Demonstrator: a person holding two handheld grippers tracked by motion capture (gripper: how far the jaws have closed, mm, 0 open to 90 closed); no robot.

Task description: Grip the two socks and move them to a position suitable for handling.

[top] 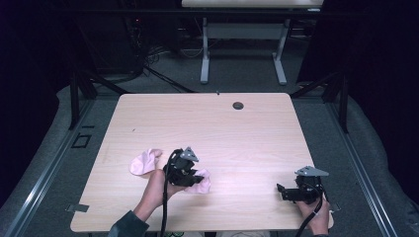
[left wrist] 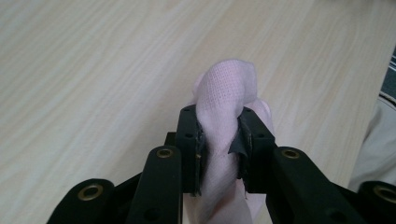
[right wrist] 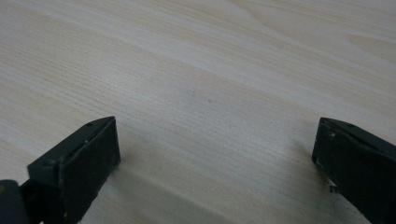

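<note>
A pale pink cloth (top: 143, 162) lies on the wooden table (top: 222, 128) near the front left, one end spread flat and the other bunched up. My left gripper (top: 197, 178) is shut on that bunched end. In the left gripper view the pink cloth (left wrist: 223, 112) bulges up between the two black jaws, pinched in a fold, with my left gripper (left wrist: 220, 140) just above the tabletop. My right gripper (top: 282, 190) rests near the front right corner, held by a hand. In the right gripper view, my right gripper (right wrist: 215, 149) stands wide open over bare wood.
A small round cable hole (top: 238, 105) sits near the table's far edge. Behind the table stands another desk's white frame (top: 205, 59) among floor cables. Dark stands flank both sides. A pale sleeve or leg (left wrist: 376, 149) shows at the right edge of the left gripper view.
</note>
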